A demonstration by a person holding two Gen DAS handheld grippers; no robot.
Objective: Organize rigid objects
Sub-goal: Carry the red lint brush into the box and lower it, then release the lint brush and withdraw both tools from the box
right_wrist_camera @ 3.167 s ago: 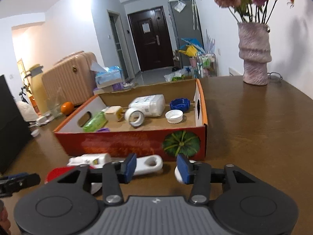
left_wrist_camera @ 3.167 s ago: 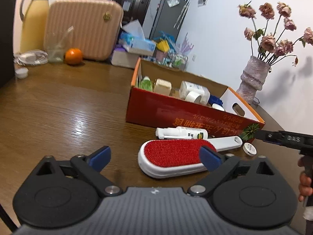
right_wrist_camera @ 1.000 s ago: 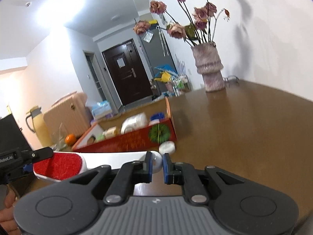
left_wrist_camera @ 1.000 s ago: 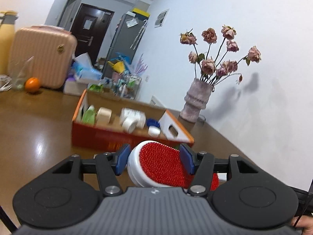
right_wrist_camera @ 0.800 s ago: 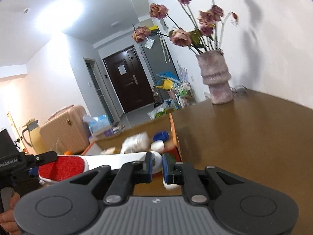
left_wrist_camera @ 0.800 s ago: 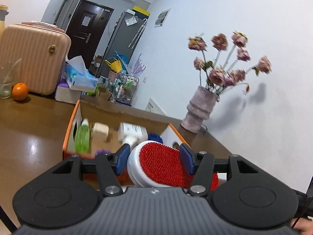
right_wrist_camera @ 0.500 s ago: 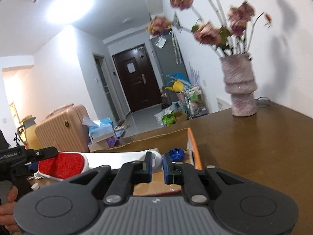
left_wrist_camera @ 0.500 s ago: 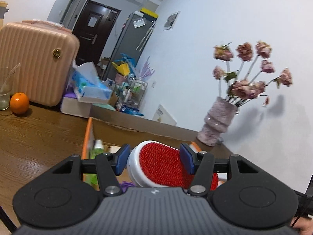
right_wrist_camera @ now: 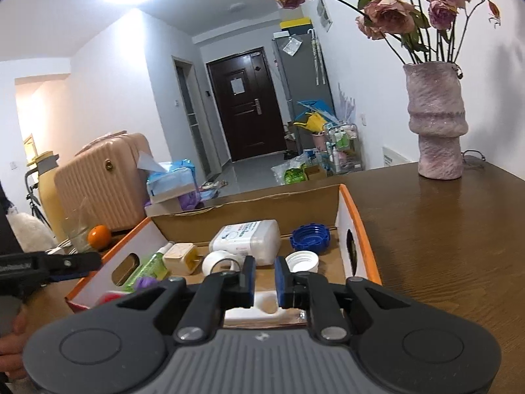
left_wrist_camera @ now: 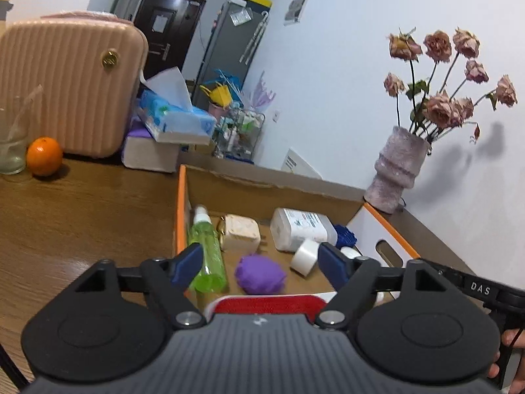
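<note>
The red-and-white lint brush [left_wrist_camera: 267, 303] lies low in the near part of the orange cardboard box [left_wrist_camera: 392, 226], just under my grippers. My left gripper [left_wrist_camera: 261, 262] is open above its red pad, no longer touching it. My right gripper [right_wrist_camera: 264, 277] stands slightly open over the brush's white handle [right_wrist_camera: 262, 305], jaws apart from it. The box [right_wrist_camera: 361, 229] holds a green spray bottle [left_wrist_camera: 206, 249], a purple ball [left_wrist_camera: 261, 274], a white bottle [right_wrist_camera: 246, 239], a tape roll [right_wrist_camera: 218, 262], a blue lid [right_wrist_camera: 310, 236] and a white lid [right_wrist_camera: 302, 261].
The box stands on a brown wooden table [right_wrist_camera: 443, 246]. A pink vase of dried roses [right_wrist_camera: 436, 124] is at the far right. An orange [left_wrist_camera: 44, 156], a glass [left_wrist_camera: 11, 144], a pink suitcase [left_wrist_camera: 69, 88] and tissue boxes [left_wrist_camera: 170, 124] stand at the back left.
Both grippers carried the lint brush up from the table and over the box, lowered it inside, then opened; the brush now lies in the box, released.
</note>
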